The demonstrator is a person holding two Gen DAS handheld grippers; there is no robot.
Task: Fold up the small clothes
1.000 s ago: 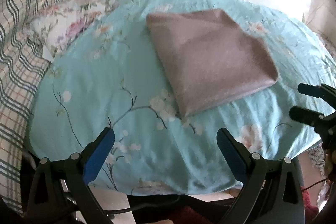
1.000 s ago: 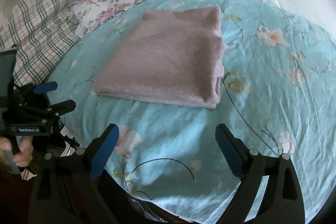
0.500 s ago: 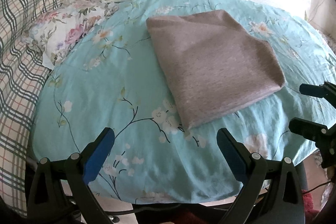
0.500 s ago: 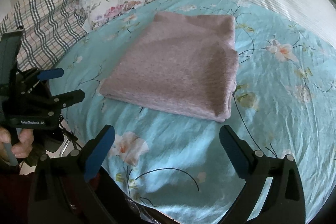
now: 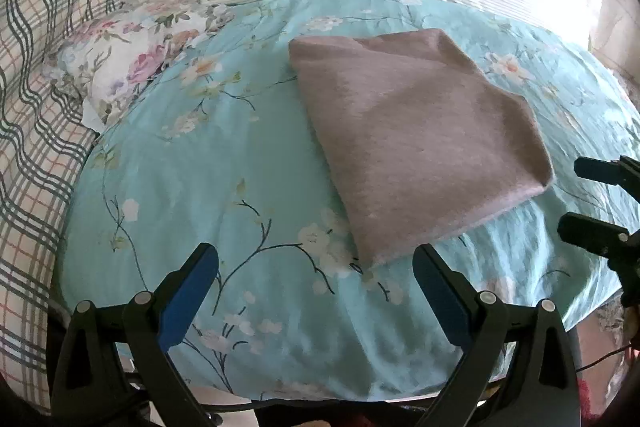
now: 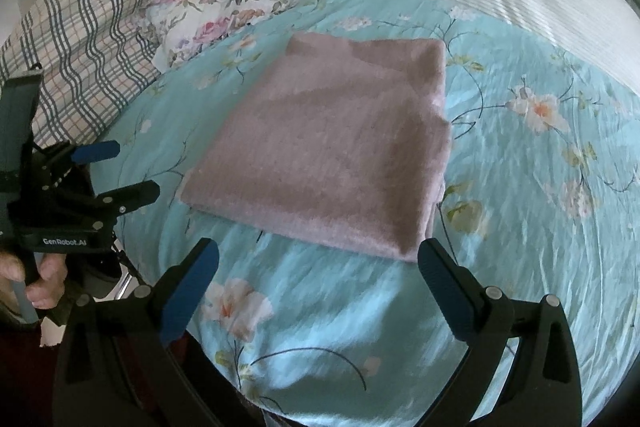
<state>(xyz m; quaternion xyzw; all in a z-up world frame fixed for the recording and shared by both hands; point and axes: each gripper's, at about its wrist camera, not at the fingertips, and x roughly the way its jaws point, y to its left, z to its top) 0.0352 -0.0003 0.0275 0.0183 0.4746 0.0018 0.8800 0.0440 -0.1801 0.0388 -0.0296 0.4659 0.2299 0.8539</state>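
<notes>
**Both claws easing in toward the folded cloth**

Over the last second both claws have been drifting closer to the bed, so the mauve folded garment point(image 5: 416, 147) is now filling more of each view and its near edge is sitting just ahead of the fingertips. The left claw point(image 5: 316, 291) is hanging wide open and holding nothing; the cloth's near corner is lying just ahead of its right finger. The right claw point(image 6: 318, 287) is likewise spread wide and empty, with the garment's front edge directly ahead of it. The garment itself is lying flat and squared on the turquoise floral bedspread point(image 5: 192, 187), looking unchanged, which suggests this fold is done and the claws are either checking it or lining up for another fold. No containers are showing; only a floral pillow point(image 5: 132, 67) and a plaid quilt point(image 5: 36, 75) are lying far ahead-left.
</notes>
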